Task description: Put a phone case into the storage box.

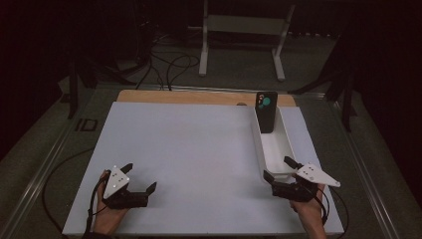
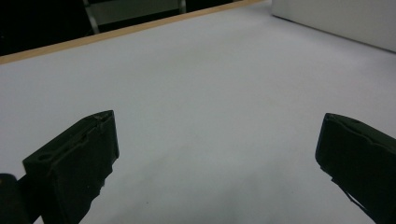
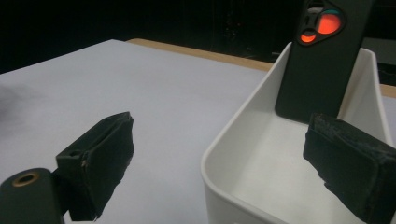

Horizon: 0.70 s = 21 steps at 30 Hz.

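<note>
A long white bin point(image 1: 288, 144) point(image 3: 243, 140) lies on the right part of the white table point(image 1: 199, 149). A black phone point(image 1: 266, 111) point(image 3: 319, 70) leans upright against the bin's far end, its camera cutout showing coloured patches. My right gripper point(image 1: 278, 169) point(image 3: 229, 163) is open at the bin's near end, one jaw outside the near left corner and the other over the inside. My left gripper point(image 1: 139, 178) point(image 2: 215, 149) is open low over bare table at the front left, with nothing between its jaws.
A wooden strip point(image 1: 199, 97) runs along the table's far edge. Behind it on the floor stand a white frame point(image 1: 244, 35) and loose cables point(image 1: 169, 64). The white bin's side point(image 2: 336, 18) shows far right in the left gripper view.
</note>
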{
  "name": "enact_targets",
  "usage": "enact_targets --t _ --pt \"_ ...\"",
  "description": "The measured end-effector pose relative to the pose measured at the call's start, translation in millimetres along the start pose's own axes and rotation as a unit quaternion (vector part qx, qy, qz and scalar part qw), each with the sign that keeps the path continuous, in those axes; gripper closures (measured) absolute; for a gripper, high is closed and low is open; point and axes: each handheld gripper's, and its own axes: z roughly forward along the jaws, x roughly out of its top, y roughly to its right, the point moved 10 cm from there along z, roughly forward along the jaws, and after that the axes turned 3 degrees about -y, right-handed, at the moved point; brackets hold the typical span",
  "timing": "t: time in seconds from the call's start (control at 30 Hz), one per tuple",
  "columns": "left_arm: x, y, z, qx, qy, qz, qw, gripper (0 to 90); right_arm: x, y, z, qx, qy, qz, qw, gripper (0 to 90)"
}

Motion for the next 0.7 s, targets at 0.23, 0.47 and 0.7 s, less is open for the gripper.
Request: enact_targets --t 0.23,0.47,0.7 --pt "1.6 -1.5 -2.2 0.003 0.004 0.000 1.0000 0.1 -1.5 1.1 -0.5 -0.005 0.007 0.002 1.0000 8.3" --pt "6.6 -5.6 -10.3 0.008 0.016 -0.009 0.9998 0.2 -1.9 -1.2 -0.6 -0.003 0.007 -0.003 1.0000 8.3" --pt "13.4 -9.9 -19.2 0.010 0.031 -0.020 0.9993 0.2 -2.6 -2.2 0.5 0.001 0.005 -0.004 1.0000 8.3"
